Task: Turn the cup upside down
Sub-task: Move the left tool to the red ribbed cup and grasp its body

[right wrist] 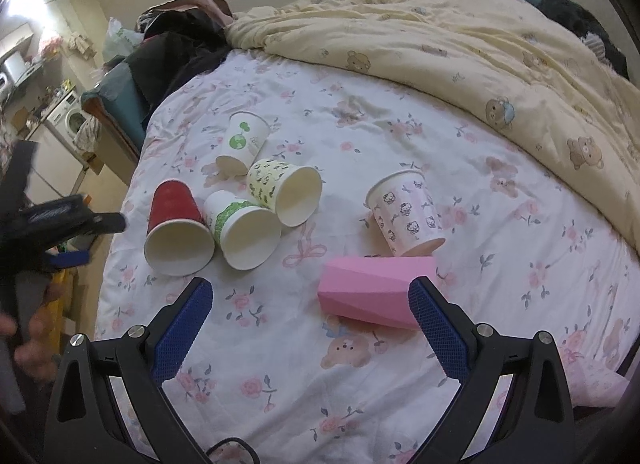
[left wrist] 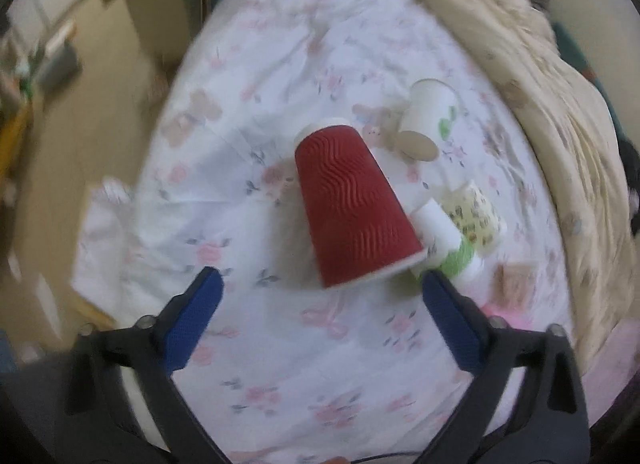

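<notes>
A red ribbed paper cup (left wrist: 352,204) lies on its side on the flowered bedsheet (left wrist: 260,76), mouth toward my left gripper (left wrist: 320,284), which is open and empty just short of its rim. In the right wrist view the red cup (right wrist: 176,228) lies at the left of a cluster, mouth toward the camera. My right gripper (right wrist: 310,296) is open and empty above the sheet (right wrist: 360,128), with a pink faceted cup (right wrist: 376,290) lying on its side beside its right finger. The left gripper (right wrist: 60,220) shows at the left edge.
Several more paper cups lie on their sides: a green-globe cup (right wrist: 240,144), a leaf-print cup (right wrist: 284,192), a green-patterned cup (right wrist: 244,228) touching the red one, and a kitten-print cup (right wrist: 404,216). A cream quilt (right wrist: 460,48) covers the far bed. The bed edge and floor (left wrist: 100,144) are left.
</notes>
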Available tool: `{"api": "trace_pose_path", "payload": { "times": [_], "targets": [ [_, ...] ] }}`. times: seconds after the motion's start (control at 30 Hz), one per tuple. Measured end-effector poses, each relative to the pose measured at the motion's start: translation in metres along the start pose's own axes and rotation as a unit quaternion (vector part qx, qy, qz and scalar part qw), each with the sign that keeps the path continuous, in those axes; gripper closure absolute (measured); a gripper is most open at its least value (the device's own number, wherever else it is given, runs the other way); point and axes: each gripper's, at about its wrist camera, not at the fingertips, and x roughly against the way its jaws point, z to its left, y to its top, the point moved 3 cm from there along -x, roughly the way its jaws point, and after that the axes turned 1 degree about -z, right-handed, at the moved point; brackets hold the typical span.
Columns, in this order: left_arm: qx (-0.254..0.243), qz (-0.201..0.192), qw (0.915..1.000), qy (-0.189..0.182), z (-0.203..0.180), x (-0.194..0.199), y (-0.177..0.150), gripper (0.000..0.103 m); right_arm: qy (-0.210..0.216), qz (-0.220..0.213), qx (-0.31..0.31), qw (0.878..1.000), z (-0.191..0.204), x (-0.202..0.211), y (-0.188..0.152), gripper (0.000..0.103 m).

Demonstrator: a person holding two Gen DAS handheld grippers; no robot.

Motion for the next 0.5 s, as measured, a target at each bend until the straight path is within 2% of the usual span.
{"api": "trace_pose_path", "payload": {
  "times": [0.23, 0.4, 0.5],
  "targets": [
    [0.064, 0.08, 0.9945, -0.023, -0.007, -0.057, 0.021, 0.008, 0.002, 0.018, -0.031, 0.999, -0.015, -0.011, 0.006, 0.002],
    [0.053, 0.097, 0.9935, -0.025, -0.02, -0.075, 0.02, 0.016, 0.008, 0.02, -0.058, 0.998, -0.025, -0.01, 0.005, 0.002],
    [0.054, 0.103, 0.9926, -0.036, -0.026, -0.081, 0.02, 0.025, 0.01, 0.015, -0.061, 0.998, -0.026, -0.008, 0.006, 0.002]
  ]
}}
